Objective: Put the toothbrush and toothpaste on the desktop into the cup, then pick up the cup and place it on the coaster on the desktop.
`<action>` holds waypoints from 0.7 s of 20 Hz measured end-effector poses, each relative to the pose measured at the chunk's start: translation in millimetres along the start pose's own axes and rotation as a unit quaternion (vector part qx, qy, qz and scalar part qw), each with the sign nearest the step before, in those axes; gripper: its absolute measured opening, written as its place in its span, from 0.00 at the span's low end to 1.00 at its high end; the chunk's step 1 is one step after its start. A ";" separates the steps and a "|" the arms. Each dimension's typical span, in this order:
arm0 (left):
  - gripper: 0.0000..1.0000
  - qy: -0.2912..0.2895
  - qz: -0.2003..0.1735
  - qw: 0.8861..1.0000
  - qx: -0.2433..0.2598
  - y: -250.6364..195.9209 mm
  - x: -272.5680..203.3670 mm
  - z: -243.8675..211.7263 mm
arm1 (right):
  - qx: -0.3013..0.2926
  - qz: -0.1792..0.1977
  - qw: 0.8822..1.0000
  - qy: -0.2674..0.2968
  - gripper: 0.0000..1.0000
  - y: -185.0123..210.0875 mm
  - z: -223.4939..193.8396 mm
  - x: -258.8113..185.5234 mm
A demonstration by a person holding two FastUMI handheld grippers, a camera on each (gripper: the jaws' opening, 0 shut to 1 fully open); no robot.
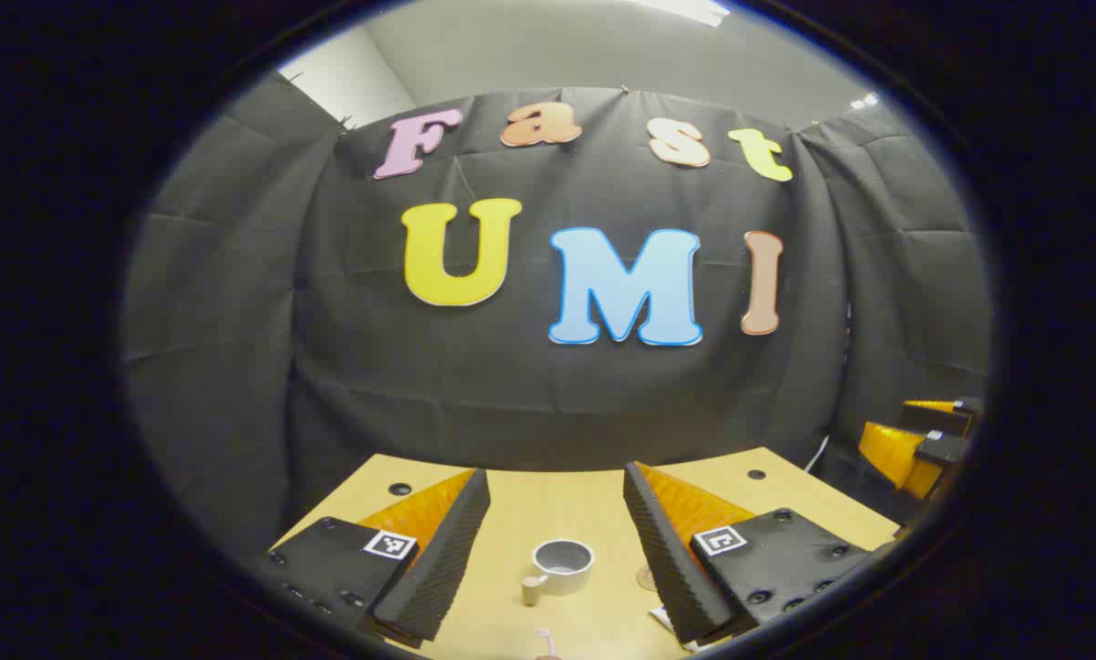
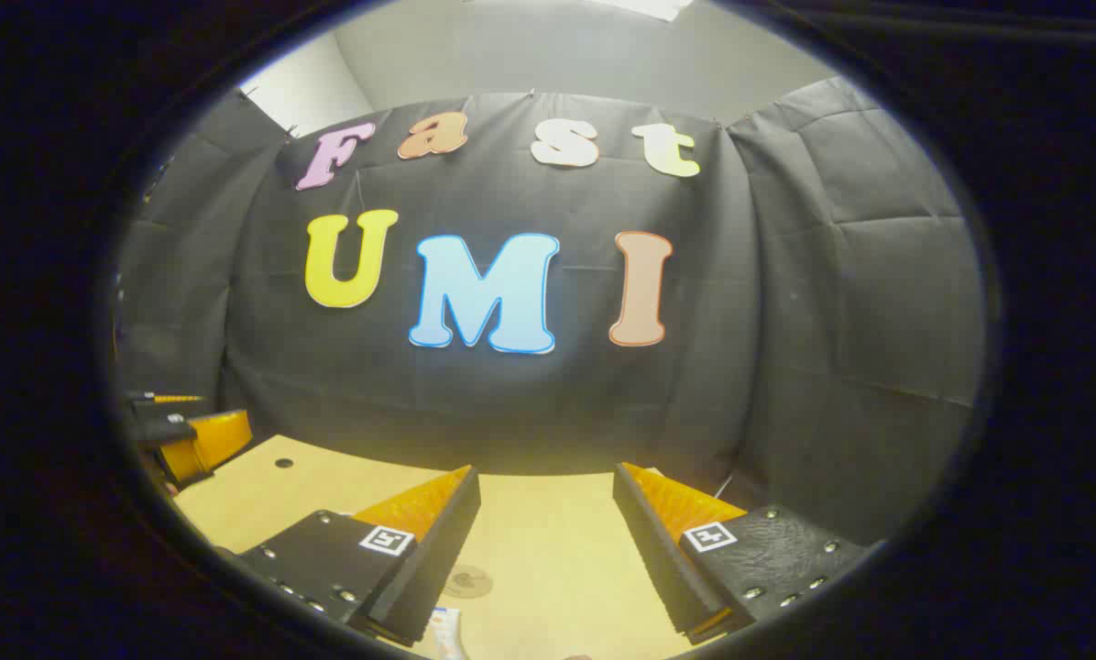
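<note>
Left gripper (image 1: 557,541) and right gripper (image 2: 548,541) both stand wide open, empty; cup (image 1: 562,566) sits bottom centre on the desk (image 1: 548,500).

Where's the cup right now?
In the left gripper view, the cup stands upright on the desktop, low and central, between the left hand-held gripper's open fingers, untouched.

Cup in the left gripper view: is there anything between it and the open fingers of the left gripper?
Nothing visible. The cup stands upright on the desk in the gap ahead of the left gripper, with bare desk around it. The toothbrush lies nearer the camera.
</note>
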State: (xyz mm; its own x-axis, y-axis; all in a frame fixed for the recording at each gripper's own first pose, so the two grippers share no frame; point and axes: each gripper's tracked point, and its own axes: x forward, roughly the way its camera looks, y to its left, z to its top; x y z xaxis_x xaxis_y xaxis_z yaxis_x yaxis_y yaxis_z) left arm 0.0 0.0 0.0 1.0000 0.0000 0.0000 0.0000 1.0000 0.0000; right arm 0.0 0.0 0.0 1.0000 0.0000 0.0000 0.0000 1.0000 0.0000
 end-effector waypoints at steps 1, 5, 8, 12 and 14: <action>0.99 0.004 0.003 1.000 0.000 -0.4 3.5 -0.2 | 0.005 0.007 1.000 0.003 0.92 7.8 1.7 5.5; 1.00 0.017 -0.002 1.000 0.010 -5.4 19.5 -3.1 | 0.035 0.033 0.998 0.047 0.92 21.4 -16.8 16.8; 1.00 0.013 -0.010 1.000 -0.001 -16.4 22.3 1.4 | 0.044 0.037 0.997 0.059 0.92 24.0 -20.1 23.6; 1.00 0.018 -0.003 1.000 0.014 -21.8 24.4 3.4 | 0.037 0.048 0.996 0.071 0.92 26.4 -28.3 28.5; 0.94 0.033 -0.002 0.999 0.018 -22.6 23.7 -8.0 | 0.038 0.057 0.993 0.094 0.91 31.8 -42.6 29.1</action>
State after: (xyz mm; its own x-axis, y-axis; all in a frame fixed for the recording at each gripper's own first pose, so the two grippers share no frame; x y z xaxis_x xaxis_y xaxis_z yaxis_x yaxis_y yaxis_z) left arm 23.7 -22.6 -8.0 0.9979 -0.0028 -0.0651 0.0051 0.9993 0.0358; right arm 29.1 31.8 -42.6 0.9759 0.1198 -0.1824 -0.1055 0.9906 0.0866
